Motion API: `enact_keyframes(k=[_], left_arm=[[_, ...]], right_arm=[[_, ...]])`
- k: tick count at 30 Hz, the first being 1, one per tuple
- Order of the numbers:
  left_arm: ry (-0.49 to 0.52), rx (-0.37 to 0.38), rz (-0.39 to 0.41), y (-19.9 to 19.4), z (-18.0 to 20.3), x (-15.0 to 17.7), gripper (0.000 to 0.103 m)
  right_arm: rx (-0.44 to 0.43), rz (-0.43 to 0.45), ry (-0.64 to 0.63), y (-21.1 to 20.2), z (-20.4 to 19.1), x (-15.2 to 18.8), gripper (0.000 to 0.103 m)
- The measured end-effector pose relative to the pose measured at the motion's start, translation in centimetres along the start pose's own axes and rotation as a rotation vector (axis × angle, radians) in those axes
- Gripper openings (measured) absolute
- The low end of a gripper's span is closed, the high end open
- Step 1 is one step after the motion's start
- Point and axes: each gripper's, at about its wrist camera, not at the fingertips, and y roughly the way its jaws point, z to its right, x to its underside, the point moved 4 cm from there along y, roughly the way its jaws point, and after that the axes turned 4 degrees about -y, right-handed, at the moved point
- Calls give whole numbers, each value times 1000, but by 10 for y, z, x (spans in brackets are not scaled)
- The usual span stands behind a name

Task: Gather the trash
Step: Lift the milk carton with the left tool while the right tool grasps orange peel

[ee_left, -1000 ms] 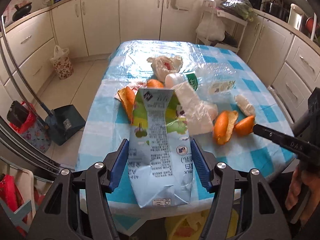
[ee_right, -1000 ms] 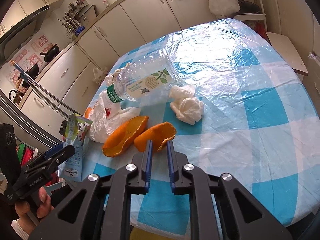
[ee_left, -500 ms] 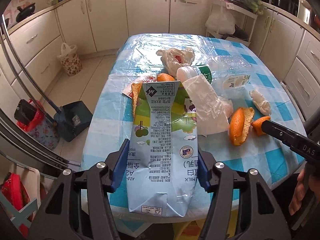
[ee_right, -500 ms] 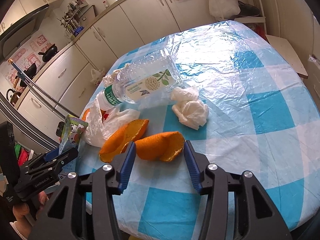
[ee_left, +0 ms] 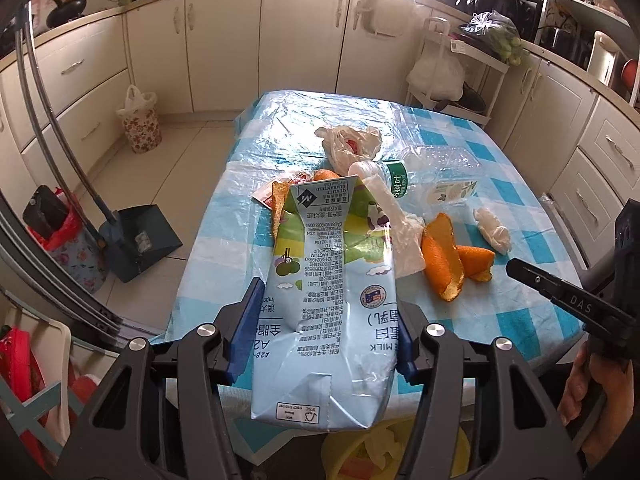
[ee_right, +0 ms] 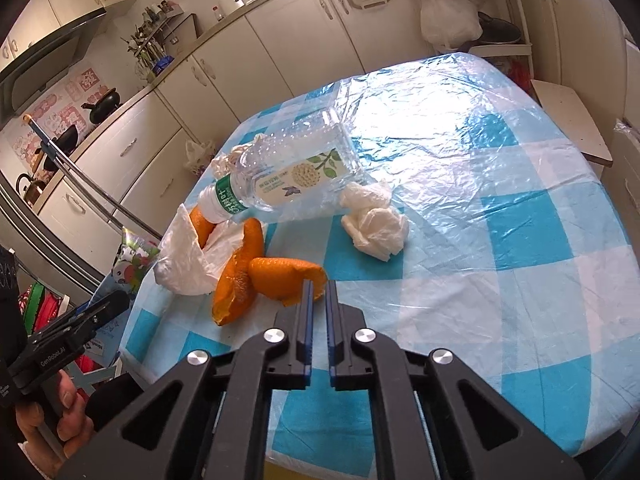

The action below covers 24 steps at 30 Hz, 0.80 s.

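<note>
On checked worktop (ee_right: 520, 240): clear bottle (ee_right: 288, 172), crumpled tissue (ee_right: 376, 224), white plastic bag (ee_right: 188, 256), orange peels (ee_right: 256, 276) clustered near front edge. Left gripper (ee_left: 324, 328) pinching crushed milk carton (ee_left: 332, 300), blue pads against both sides, jaws closing; carton raised at worktop's near edge. Right gripper (ee_right: 316, 292) jaws closing, nearly pressed together, narrow gap visible; tips at rim of nearer peel, grip on peel unclear.

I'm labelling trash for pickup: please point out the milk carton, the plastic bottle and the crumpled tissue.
milk carton (ee_left: 328, 300), left wrist view, on its printed front panel.
plastic bottle (ee_right: 296, 168), right wrist view, on its clear body above the label.
crumpled tissue (ee_right: 374, 222), right wrist view, on the middle of the wad.
</note>
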Motion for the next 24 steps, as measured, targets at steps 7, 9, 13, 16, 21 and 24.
enact_keyframes(k=[7, 9, 13, 16, 21, 24], left_arm=[[-10, 14, -23, 1, -3, 10, 54], [-13, 18, -26, 1, -5, 10, 54], [-35, 28, -31, 0, -11, 8, 54], [-66, 41, -39, 2, -17, 7, 54], [-76, 36, -20, -6, -19, 8, 54], [-81, 35, -14, -11, -17, 8, 54]], right_arm=[[-27, 15, -73, 19, -13, -9, 62], [-26, -7, -114, 29, -20, -10, 57], [-43, -57, -149, 40, -26, -4, 32], [-30, -65, -178, 36, -31, 0, 21], [-11, -48, -145, 20, -22, 3, 14], [-1, -24, -118, 8, -15, 1, 14]])
